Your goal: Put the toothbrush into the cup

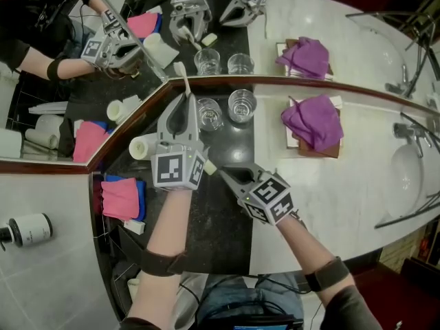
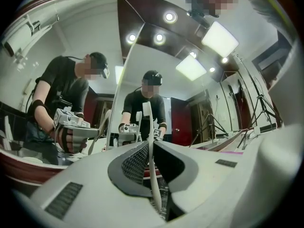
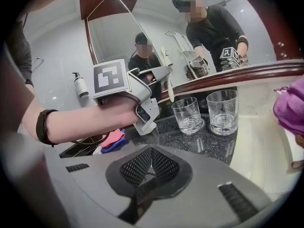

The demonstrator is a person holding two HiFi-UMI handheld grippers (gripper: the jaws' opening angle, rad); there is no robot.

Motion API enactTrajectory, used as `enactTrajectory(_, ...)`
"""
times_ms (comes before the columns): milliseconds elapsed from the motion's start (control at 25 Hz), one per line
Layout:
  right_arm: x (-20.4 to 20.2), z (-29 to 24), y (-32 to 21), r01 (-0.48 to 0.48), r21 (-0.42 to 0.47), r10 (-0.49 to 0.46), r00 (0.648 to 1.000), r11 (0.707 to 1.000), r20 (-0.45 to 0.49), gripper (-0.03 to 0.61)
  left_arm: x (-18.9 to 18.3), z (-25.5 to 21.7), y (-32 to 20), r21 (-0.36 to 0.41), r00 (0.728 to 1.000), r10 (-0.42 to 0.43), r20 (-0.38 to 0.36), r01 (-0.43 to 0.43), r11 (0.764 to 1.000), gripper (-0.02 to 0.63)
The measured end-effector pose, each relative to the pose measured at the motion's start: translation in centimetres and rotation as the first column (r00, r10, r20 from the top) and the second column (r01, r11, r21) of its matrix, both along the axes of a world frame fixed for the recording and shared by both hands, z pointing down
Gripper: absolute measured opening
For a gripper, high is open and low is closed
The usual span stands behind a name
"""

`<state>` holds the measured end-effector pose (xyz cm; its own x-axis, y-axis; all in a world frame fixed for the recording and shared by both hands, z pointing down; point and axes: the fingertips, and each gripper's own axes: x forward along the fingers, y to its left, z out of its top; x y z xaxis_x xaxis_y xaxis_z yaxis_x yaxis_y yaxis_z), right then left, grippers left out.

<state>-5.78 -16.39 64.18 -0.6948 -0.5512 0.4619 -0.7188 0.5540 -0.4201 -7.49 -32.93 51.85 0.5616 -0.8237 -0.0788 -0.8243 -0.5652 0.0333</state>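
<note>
A white toothbrush (image 1: 184,81) stands nearly upright in my left gripper (image 1: 184,100), which is shut on its handle; the bristle head rises above the jaws by the mirror's edge. In the left gripper view the toothbrush (image 2: 151,165) runs straight up between the pads of my left gripper (image 2: 151,148). Two empty glass cups stand on the black counter just right of it: the near cup (image 1: 210,113) and the far cup (image 1: 242,105), seen as the left cup (image 3: 187,115) and the right cup (image 3: 222,112). My right gripper (image 1: 221,173) is shut and empty, low in front of the cups, jaws (image 3: 151,152) closed.
A purple cloth (image 1: 313,121) lies on a small tray to the right. A pink cloth on a blue one (image 1: 120,198) and a rolled white towel (image 1: 142,145) lie left. A pump bottle (image 1: 27,229) is at far left. Sink and faucet (image 1: 411,130) are at right; the mirror stands behind the cups.
</note>
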Motion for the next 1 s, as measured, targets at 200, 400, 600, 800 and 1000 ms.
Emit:
enactTrajectory(200, 0.1, 0.3, -0.3, -0.012, -0.008, 0.013, 1.000, 1.000, 0.016, 0.020, 0.7, 1.3, -0.2, 0.000, 1.000, 0.015, 0.018, -0.015, 1.000, 0.029)
enactTrajectory(400, 0.3, 0.6, -0.4, -0.012, -0.010, 0.012, 1.000, 1.000, 0.016, 0.020, 0.8, 2.8, -0.4, -0.025, 1.000, 0.012, 0.029, -0.011, 1.000, 0.031)
enactTrajectory(600, 0.5, 0.6, -0.6, -0.017, -0.014, 0.017, 1.000, 1.000, 0.018, 0.020, 0.7, 4.6, -0.4, -0.059, 0.999, 0.006, 0.053, -0.003, 0.998, 0.034)
enactTrajectory(800, 0.7, 0.3, -0.7, -0.017, -0.009, 0.017, 1.000, 1.000, 0.018, 0.020, 0.8, 6.0, -0.1, -0.124, 0.996, 0.013, 0.091, -0.002, 0.992, 0.037)
enactTrajectory(1000, 0.8, 0.1, -0.6, -0.018, -0.007, 0.018, 1.000, 1.000, 0.016, 0.020, 1.0, 7.0, 0.2, -0.153, 0.994, 0.022, 0.104, -0.006, 0.988, 0.089)
